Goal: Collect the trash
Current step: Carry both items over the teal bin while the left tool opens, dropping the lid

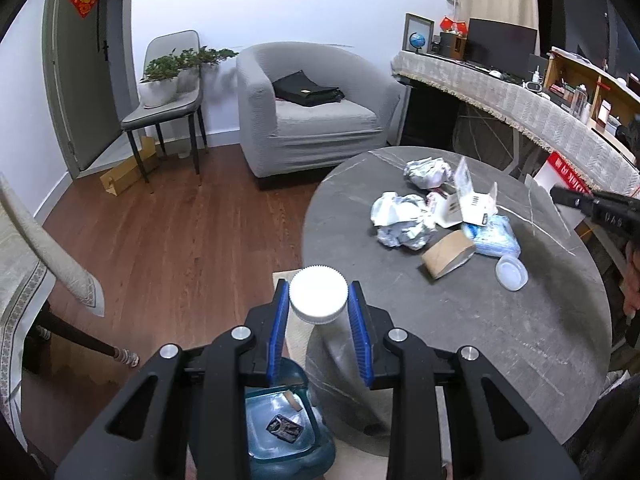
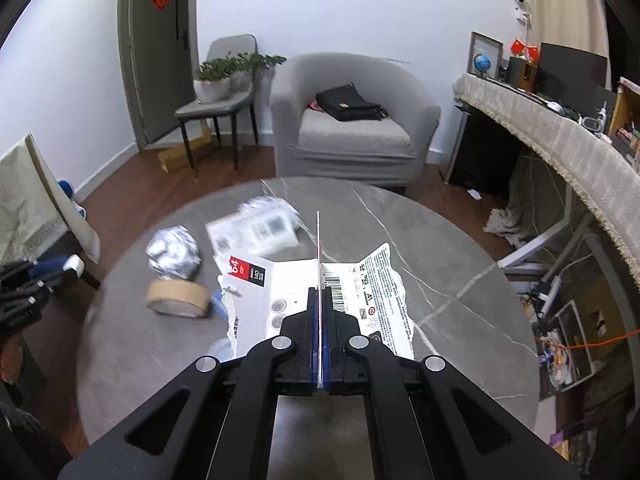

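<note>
2 grippers loaded, bin under the left one

The left gripper (image 1: 318,304) clamps a clear plastic bottle (image 1: 320,300) by its white-capped neck, long axis hanging down, directly above the blue bin (image 1: 280,436) beside the round table (image 1: 520,340). The right gripper (image 2: 320,300) pinches torn white packaging (image 2: 372,304) edge-on over the table, farther from the bin.
</note>
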